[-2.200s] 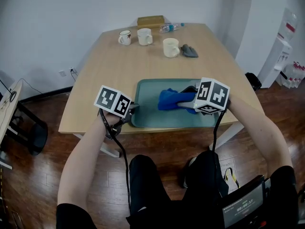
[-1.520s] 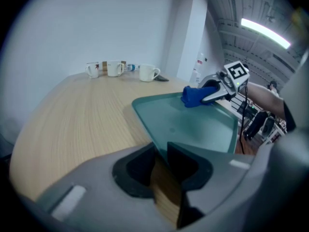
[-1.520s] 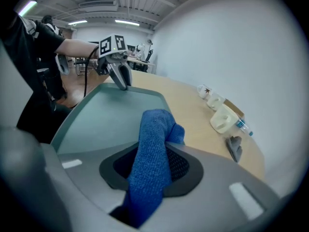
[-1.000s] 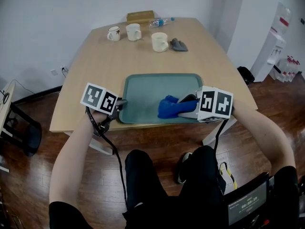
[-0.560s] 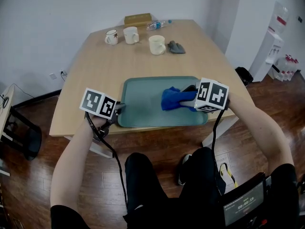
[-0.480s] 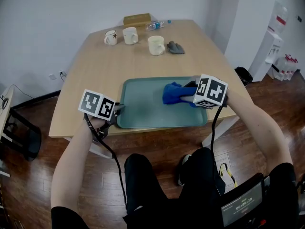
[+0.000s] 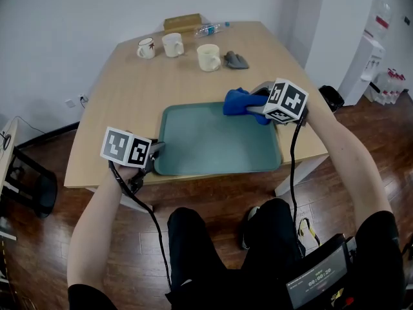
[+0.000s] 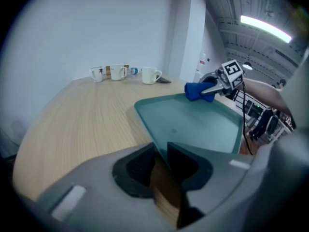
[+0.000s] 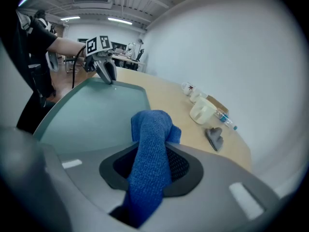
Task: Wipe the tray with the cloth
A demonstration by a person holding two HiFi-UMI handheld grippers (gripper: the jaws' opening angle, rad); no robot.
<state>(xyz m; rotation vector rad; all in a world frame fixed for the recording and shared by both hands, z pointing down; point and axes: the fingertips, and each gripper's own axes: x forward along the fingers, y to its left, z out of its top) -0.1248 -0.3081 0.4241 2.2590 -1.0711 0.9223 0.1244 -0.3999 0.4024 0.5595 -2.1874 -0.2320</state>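
Right gripper (image 7: 257, 106) fingers are pinching cloth (image 7: 237, 101) at tray's (image 7: 219, 148) far-right corner; left gripper (image 7: 155, 150) fingers are clamping its near-left rim; bare tray floor is lying toward tabletop's (image 7: 122, 89) near edge.

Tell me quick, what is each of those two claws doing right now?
Left gripper: closed on the near corner rim of the tray.
Right gripper: closed on the blue cloth, at the tray's far right corner.
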